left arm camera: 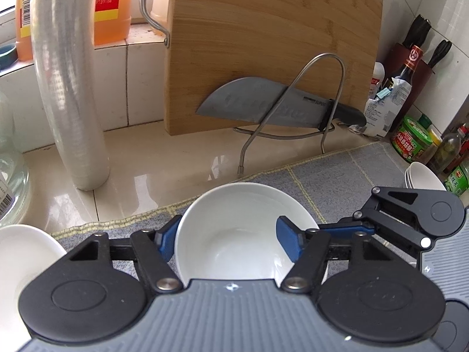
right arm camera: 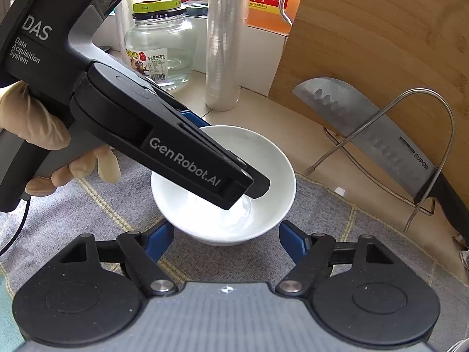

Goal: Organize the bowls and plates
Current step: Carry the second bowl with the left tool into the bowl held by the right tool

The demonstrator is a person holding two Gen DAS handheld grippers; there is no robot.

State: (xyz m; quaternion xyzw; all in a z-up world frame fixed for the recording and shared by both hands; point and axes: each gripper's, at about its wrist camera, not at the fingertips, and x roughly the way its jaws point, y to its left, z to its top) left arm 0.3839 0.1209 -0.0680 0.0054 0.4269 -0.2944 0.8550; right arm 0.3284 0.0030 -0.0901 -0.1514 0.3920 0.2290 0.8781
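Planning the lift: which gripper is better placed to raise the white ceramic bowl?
Left. The left gripper straddles the white ceramic bowl at its rim, one finger inside, seemingly gripping; the right gripper sits open, short of the bowl.

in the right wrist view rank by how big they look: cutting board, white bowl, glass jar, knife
1. cutting board
2. knife
3. white bowl
4. glass jar
Bowl is nearest, and knife versus bowl is close.

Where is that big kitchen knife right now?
The knife rests in a wire stand against the wooden cutting board, at the back of the counter behind the white bowl; in both views it sits right of centre.
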